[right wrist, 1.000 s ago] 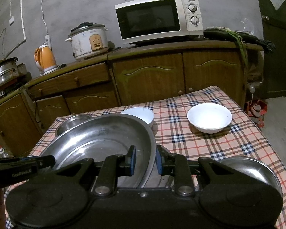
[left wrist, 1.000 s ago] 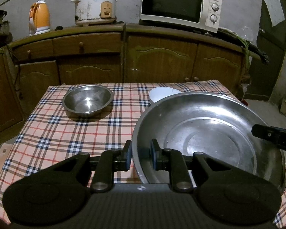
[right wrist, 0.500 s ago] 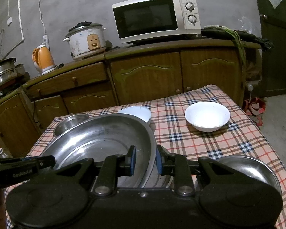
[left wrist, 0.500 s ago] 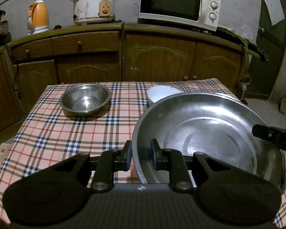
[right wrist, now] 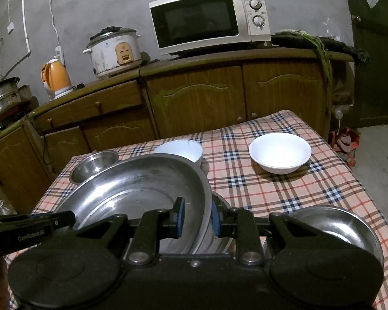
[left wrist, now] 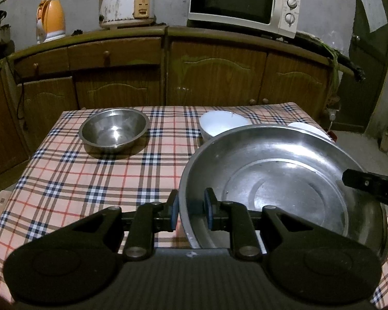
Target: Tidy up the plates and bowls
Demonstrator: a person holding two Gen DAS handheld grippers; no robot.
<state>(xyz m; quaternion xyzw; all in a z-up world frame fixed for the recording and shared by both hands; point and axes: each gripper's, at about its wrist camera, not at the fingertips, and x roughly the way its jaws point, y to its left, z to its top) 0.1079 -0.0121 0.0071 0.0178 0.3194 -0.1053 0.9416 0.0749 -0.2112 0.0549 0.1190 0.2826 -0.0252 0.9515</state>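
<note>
Nothing has shifted since the earlier frames: your large steel basin (left wrist: 284, 180) hangs over the near table (left wrist: 64, 180), left gripper (left wrist: 191, 208) clamping its left rim, right gripper (right wrist: 196, 215) its right (both equally close); small steel bowl (left wrist: 113, 131) lies far left.

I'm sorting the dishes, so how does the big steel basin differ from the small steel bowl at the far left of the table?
The big steel basin is wide and shallow; the small steel bowl is narrower and deeper. The basin is clamped at opposite rims by the left gripper and right gripper; the bowl sits free on the checked tablecloth. Both are empty, shiny metal.
</note>
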